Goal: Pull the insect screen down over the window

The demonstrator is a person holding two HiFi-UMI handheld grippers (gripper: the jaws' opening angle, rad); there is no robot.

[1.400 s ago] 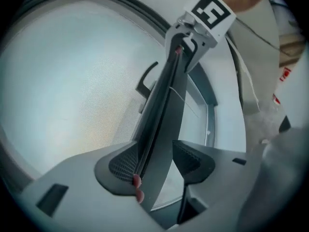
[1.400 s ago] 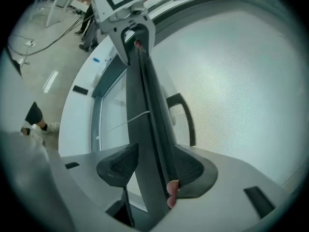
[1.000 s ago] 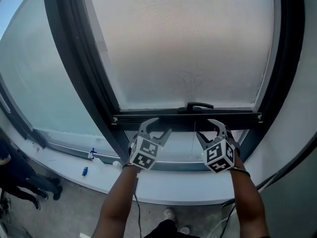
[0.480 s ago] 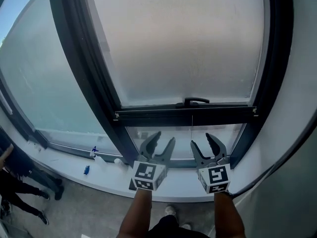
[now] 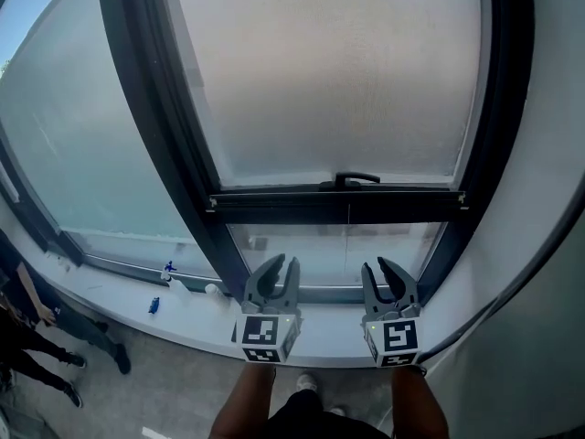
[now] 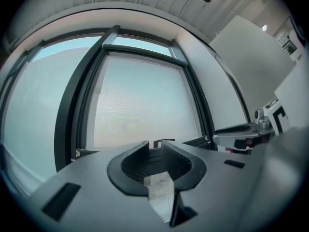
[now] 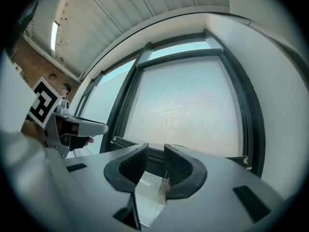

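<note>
The pale mesh insect screen (image 5: 329, 71) covers most of the window. Its dark bottom bar (image 5: 338, 207), with a small handle (image 5: 356, 179), hangs a little above the sill, leaving a strip of bare glass (image 5: 338, 250) underneath. Both grippers are below the bar and apart from it, side by side over the sill. The jaws of my left gripper (image 5: 281, 265) are closing, with a narrow gap and nothing between them. My right gripper (image 5: 382, 268) is closing too and is also empty. The left gripper view (image 6: 154, 146) and the right gripper view (image 7: 156, 149) both look up at the screen.
A white sill (image 5: 183, 323) runs under the dark window frame (image 5: 155, 108). Small blue items (image 5: 154, 305) lie on the sill at the left. People stand on the floor at the lower left (image 5: 27, 337). A white wall (image 5: 539, 199) borders the window on the right.
Both grippers have come off the screen's bottom bar and dropped toward the sill. Their jaws have narrowed from wide open to a small gap.
</note>
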